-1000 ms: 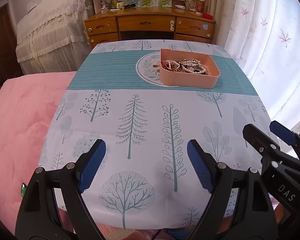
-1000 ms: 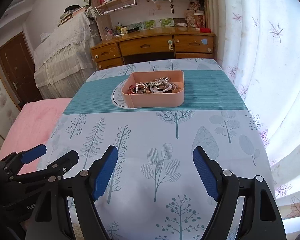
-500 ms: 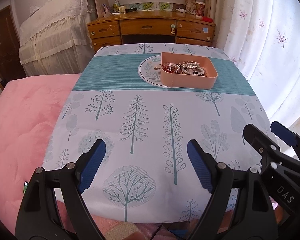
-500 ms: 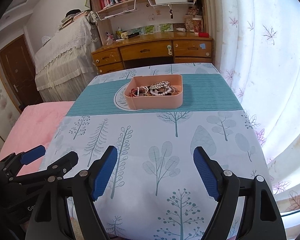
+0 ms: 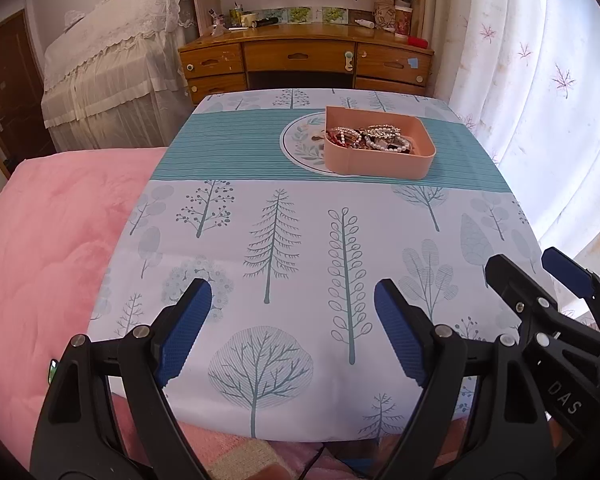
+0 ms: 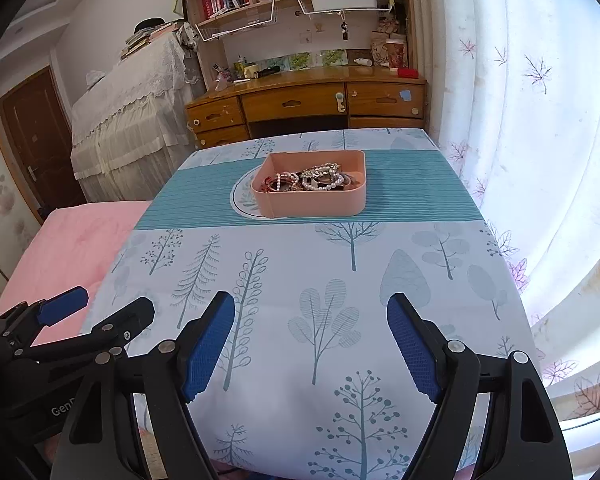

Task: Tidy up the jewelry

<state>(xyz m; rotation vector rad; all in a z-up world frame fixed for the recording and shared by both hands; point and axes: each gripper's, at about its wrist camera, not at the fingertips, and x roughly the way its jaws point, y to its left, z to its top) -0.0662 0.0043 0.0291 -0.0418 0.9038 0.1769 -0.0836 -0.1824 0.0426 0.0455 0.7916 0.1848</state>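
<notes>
- The left tongs [image 5: 290, 328] hang wide apart with nothing between the blue pads, low in the frame over the near edge of the counter [image 5: 300, 248]; the right tongs [image 6: 310, 344] are likewise spread and empty.
- In the left wrist view the right tongs show at the lower right of the frame; in the right wrist view the left tongs sit at the lower left. The two are side by side and close.
- The pink tray [image 5: 380, 160] lies in the upper middle of the left view, well apart from both tongs, on the teal striped band of the tablecloth and partly over a round plate [image 5: 300, 144].
- The jewelry [image 5: 368, 138] is heaped in the tray: pearl strands, beaded bracelets and red pieces, seemingly intertwined.
- Likely trouble: gripping one strand from that heap could drag its neighbours out with it, since the pieces look tangled.
- Broad pads on thin beads may slip or pinch several strands at once.
- The tray rests half on the plate's rim, so pressing down on its near wall could tip or slide it.
- The cloth is loose; a dragging tong could bunch it and shift the tray.
- Reaching with both tongs together risks their knocking each other.
</notes>
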